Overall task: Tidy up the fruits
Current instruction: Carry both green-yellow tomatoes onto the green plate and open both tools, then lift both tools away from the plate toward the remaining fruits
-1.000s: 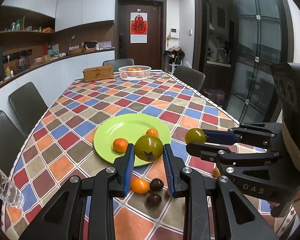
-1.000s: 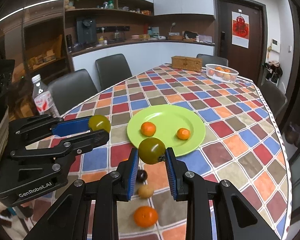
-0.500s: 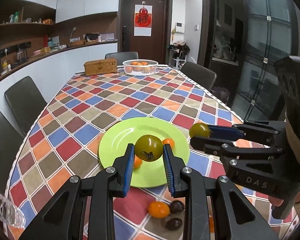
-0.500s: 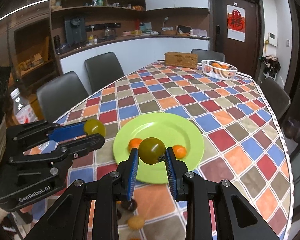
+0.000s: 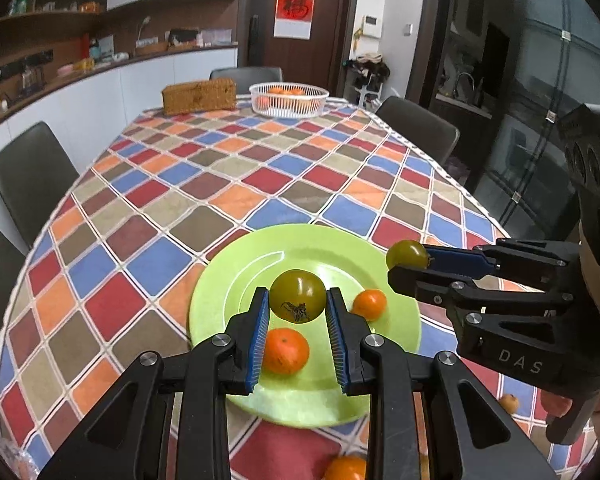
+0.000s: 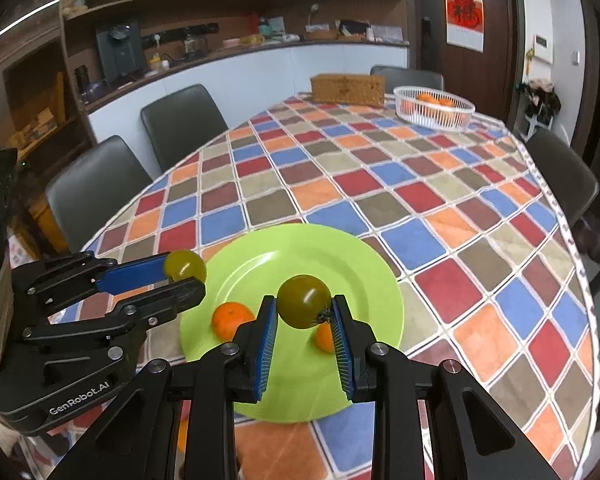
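Note:
My left gripper [image 5: 298, 312] is shut on a green tomato [image 5: 298, 295], held above the green plate [image 5: 236, 276]. Two small oranges, a bigger orange [image 5: 286, 350] and a smaller orange [image 5: 370, 303], lie on that plate. My right gripper [image 6: 304, 318] is shut on a second green tomato [image 6: 303, 300], also over the plate [image 6: 340, 256]. Each gripper shows in the other's view: the right gripper [image 5: 408, 262] at the plate's right edge, the left gripper [image 6: 184, 274] at its left edge.
A white basket of oranges [image 5: 288, 98] and a wicker box [image 5: 199, 95] stand at the table's far end. More small fruit [image 5: 345, 468] lies on the checkered cloth near the front edge. Dark chairs [image 6: 180, 120] ring the table.
Both grippers have moved forward with their tomatoes, from in front of the plate to above it. The loose fruit on the cloth has slid down toward the bottom of the views.

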Demonstrator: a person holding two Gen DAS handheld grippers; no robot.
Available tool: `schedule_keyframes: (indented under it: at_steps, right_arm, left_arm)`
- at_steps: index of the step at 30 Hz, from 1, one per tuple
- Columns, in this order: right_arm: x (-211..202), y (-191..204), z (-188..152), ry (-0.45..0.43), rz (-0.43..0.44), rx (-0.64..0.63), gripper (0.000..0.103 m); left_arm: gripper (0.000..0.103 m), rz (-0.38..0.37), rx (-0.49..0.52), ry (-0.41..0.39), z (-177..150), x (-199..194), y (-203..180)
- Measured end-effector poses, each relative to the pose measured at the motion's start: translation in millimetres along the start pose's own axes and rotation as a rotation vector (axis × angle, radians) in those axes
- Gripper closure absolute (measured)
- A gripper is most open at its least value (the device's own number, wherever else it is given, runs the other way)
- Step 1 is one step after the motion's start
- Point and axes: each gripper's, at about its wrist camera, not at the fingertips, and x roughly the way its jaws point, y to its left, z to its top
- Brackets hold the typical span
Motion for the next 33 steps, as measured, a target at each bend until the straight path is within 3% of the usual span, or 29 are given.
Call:
schedule_keyframes:
  at_steps: [7,16,23,33]
  right_arm:
    - [38,-13,11,0.075,-0.012,0.032,0.075]
    - [71,-23,17,0.131,-0.023,0.07,0.075]
    - [68,-28,18,0.122,-0.045,0.081,0.07]
    - [26,-22,10,0.061,-0.05,0.062,0.07]
  left_arm:
    - [0.075,-0.034,-0.073,0.105,9,46,17]
    - [0.074,-0.014,-0.083,0.167,13,78,22]
    - [0.071,0.027,-0.068,0.132,15,64,21]
    - [0.065,0.099,-0.013,0.052,11,13,5]
